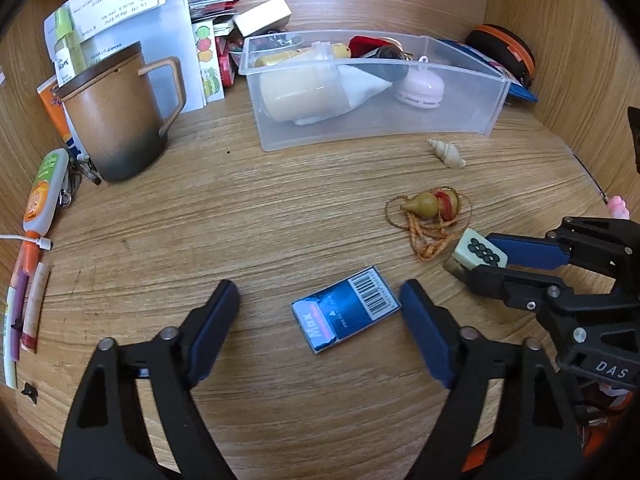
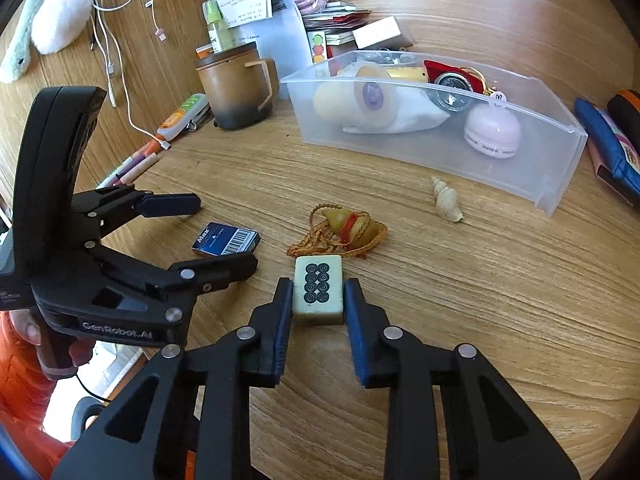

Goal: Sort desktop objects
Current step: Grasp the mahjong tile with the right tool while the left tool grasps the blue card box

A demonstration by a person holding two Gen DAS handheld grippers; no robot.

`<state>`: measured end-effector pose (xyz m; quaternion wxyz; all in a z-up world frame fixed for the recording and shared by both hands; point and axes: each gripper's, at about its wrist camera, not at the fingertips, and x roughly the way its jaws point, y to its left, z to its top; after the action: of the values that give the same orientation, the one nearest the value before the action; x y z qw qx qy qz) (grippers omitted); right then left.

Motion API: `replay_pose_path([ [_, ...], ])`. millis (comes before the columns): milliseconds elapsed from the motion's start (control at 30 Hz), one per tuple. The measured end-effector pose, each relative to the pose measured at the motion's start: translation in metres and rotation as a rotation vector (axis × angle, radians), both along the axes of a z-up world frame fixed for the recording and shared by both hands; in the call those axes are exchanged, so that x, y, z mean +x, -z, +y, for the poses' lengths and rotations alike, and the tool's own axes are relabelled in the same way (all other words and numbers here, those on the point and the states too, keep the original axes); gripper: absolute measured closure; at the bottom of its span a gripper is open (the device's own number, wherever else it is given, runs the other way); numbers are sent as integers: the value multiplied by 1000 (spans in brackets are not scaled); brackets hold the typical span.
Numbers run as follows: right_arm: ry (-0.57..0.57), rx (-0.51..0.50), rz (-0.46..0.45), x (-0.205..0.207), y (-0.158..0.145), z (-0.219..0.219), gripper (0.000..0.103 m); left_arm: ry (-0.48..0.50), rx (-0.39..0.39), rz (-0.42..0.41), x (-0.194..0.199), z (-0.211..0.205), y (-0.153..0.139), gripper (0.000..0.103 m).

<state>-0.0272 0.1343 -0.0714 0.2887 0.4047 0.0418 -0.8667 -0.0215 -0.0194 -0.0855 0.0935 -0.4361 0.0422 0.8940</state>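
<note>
Right gripper (image 2: 318, 300): I clamp the mahjong tile (image 2: 319, 289) for binning.
Left gripper (image 1: 320, 304): fingers apart, straddling the blue box (image 1: 346, 308).

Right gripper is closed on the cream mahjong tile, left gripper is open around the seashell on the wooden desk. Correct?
Not quite. The left gripper is open around the small blue staple box with the barcode, not the seashell, which lies apart near the clear plastic bin; the left wrist view shows this. The right gripper does clamp the cream mahjong tile on the wooden desk.
</note>
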Motion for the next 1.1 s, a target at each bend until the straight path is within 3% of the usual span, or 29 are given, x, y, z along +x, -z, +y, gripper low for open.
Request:
replay_pose_path([
  [300,12,-31,3,-4,-8,10,81,23,3,10,5,7,-4,50],
  [600,11,-64,17,-3,-19,17,81,25,17,8,5,6,-4,50],
  [1100,40,-65,80,-4,-46,34,81,35,56,79,-3,6,-40,50],
])
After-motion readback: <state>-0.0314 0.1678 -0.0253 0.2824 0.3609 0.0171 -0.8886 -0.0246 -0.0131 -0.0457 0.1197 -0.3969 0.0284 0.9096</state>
